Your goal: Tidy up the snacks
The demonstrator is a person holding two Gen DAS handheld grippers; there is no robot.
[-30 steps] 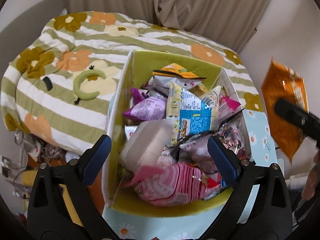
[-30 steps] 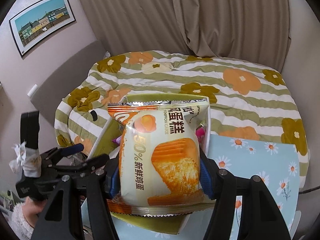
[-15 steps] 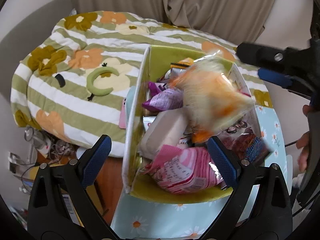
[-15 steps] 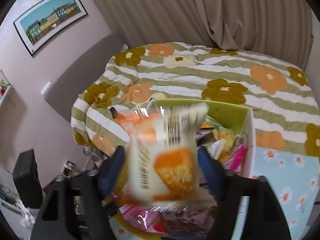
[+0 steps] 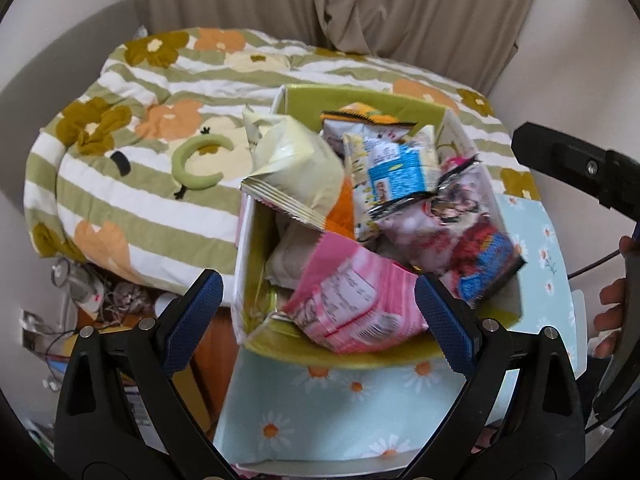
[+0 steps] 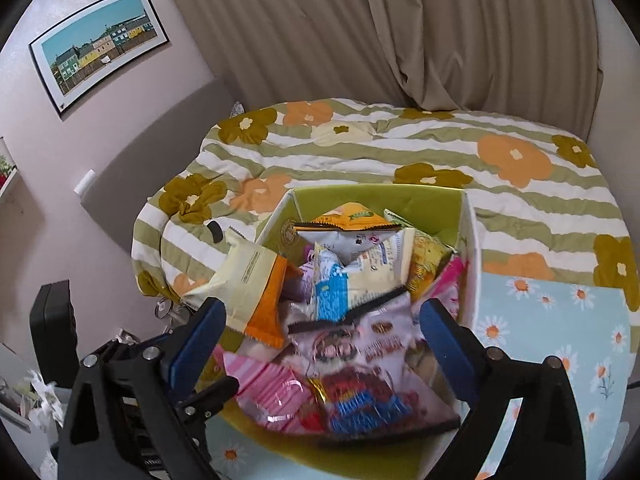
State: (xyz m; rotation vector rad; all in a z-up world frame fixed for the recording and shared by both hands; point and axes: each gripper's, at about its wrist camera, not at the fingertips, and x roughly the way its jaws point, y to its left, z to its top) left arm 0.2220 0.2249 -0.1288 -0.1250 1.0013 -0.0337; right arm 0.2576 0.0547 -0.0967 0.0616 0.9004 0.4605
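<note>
A green-lined box (image 5: pixel 340 354) (image 6: pixel 380 204) is piled with snack packs. A cream and orange cake pack (image 5: pixel 296 172) (image 6: pixel 248 284) lies tilted over its left rim, free of both grippers. My left gripper (image 5: pixel 318 292) hovers open over the near end, above a pink pack (image 5: pixel 352 304). My right gripper (image 6: pixel 322 312) hangs over the box with its jaws opening and nothing between them. The right gripper's black arm (image 5: pixel 576 164) shows at the right of the left wrist view. A blue and cream pack (image 5: pixel 392 168) stands mid-box.
The box sits on a daisy-print cloth (image 5: pixel 320 412) (image 6: pixel 552 320) beside a bed with a flowered striped quilt (image 5: pixel 140 184). Clutter lies on the floor at left (image 5: pixel 80 288). A hand (image 5: pixel 612 308) is at the right edge. Curtains hang behind.
The right gripper opened and let go of the cake pack, which dropped onto the left side of the box. The left gripper stayed open and drifted sideways.
</note>
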